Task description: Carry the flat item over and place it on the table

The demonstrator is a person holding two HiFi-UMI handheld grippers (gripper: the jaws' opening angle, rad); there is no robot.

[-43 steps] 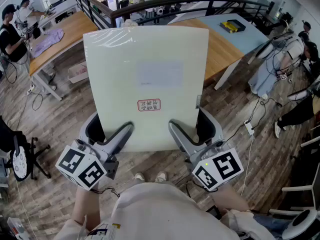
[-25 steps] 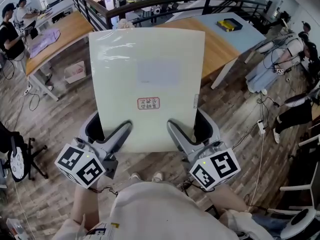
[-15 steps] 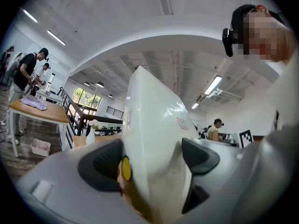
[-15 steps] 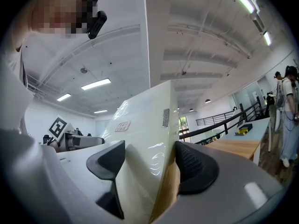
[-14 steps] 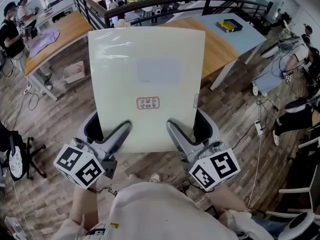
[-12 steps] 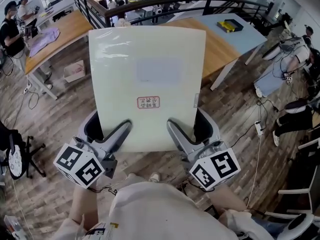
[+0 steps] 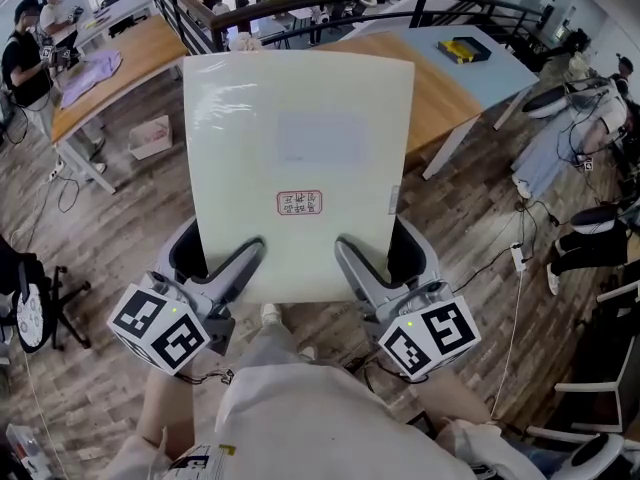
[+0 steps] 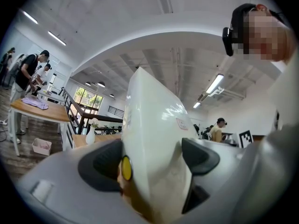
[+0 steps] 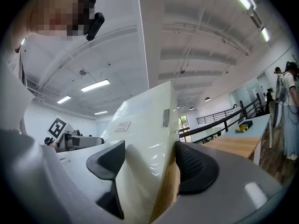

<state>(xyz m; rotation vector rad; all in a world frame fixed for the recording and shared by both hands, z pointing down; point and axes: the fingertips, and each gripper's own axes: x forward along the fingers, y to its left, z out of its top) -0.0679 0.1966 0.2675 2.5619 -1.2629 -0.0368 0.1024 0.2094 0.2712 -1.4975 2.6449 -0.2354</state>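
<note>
I am mid-carry. My left gripper [image 7: 245, 260] and my right gripper [image 7: 350, 260] each have their jaws clamped shut on the near edge of the flat item [image 7: 300, 158], one jaw above the panel and one beneath it. The item is a pale, glossy-wrapped panel with a small red-printed label just beyond my jaw tips. It reaches forward and upward from both pairs of jaws, held in the air over the wood floor [image 7: 120, 238] and touching nothing else.

The wooden tabletop [image 7: 445, 93] lies well beyond the item's far edge, ahead and a little to the right of my right jaws. I judge that the placing has not started.

The next move calls for walking closer and keeping both grips even so the panel does not twist. Then I would lower the far edge onto the tabletop before either pair of jaws lets go.
</note>
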